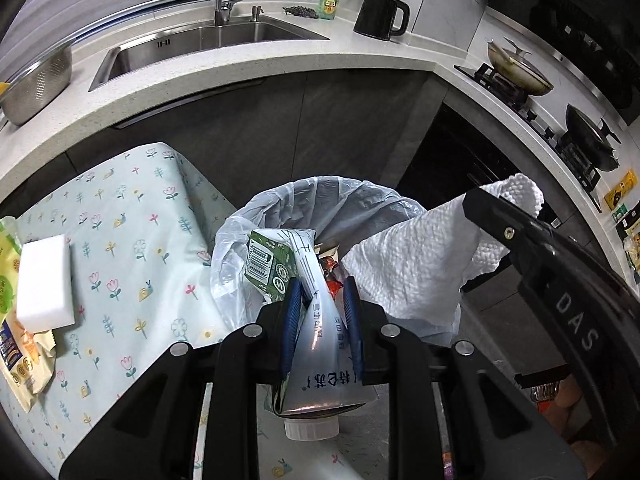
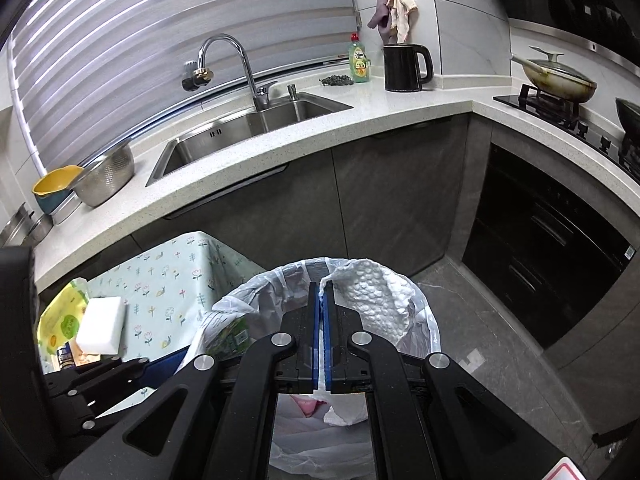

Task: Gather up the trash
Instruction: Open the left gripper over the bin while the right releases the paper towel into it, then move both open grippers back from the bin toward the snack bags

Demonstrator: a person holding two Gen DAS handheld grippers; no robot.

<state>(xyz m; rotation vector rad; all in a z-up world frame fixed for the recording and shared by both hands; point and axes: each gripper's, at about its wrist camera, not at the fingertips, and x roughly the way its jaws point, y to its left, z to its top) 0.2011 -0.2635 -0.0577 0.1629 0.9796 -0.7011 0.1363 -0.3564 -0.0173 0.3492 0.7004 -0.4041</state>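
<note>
My left gripper (image 1: 322,292) is shut on a flattened white and green milk carton (image 1: 316,328) with a white cap, held over the bin with a clear plastic liner (image 1: 320,200). My right gripper (image 2: 322,292) is shut on a white paper towel (image 2: 376,300), also over the bin liner (image 2: 424,320). In the left wrist view the paper towel (image 1: 424,264) hangs from the right gripper above the bin's right side. Colourful wrappers (image 1: 330,270) lie inside the bin.
A table with a floral cloth (image 1: 132,248) stands left of the bin, bearing a white sponge block (image 1: 46,284) and yellow snack packets (image 1: 8,280). Behind are dark cabinets, a counter with sink (image 2: 248,128), kettle (image 2: 404,68) and stove pans (image 2: 560,76). Grey floor (image 2: 500,340) lies to the right.
</note>
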